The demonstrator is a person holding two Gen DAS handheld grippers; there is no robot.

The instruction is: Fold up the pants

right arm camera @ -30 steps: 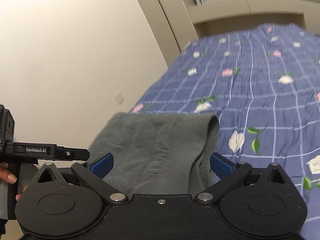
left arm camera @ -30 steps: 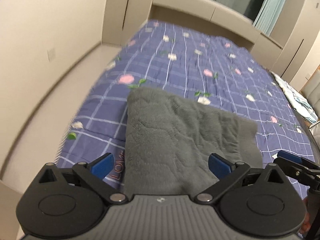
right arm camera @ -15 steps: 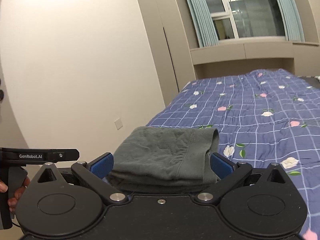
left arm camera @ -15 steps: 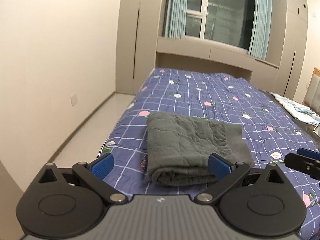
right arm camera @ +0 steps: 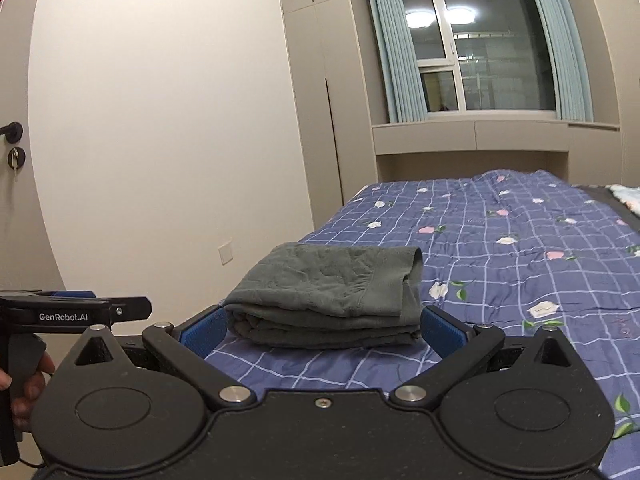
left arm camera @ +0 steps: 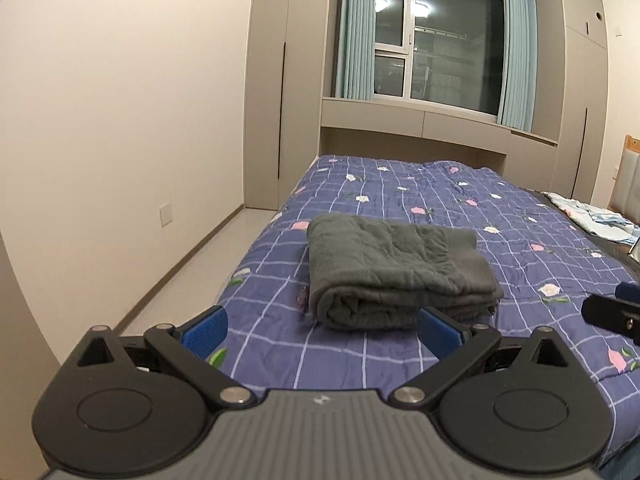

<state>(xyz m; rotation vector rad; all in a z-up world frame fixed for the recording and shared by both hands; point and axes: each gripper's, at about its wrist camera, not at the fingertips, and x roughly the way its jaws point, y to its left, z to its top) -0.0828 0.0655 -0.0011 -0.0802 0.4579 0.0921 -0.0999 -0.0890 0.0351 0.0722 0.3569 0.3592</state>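
Dark grey pants (left arm camera: 394, 276) lie folded into a thick stack near the foot corner of a bed, on its blue checked, flower-print quilt (left arm camera: 460, 208), by the cream wall. The left tool (left arm camera: 320, 326) and the right tool (right arm camera: 322, 330) are both held back from the bundle, blue-padded fingers (left arm camera: 204, 326) spread wide and gripping nothing. A hand (right arm camera: 24, 392) grips the left tool's handle at the edge of the right wrist view.

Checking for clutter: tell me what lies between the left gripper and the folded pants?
Only bare blue quilt separates the left gripper from the folded pants, as the left wrist view shows.
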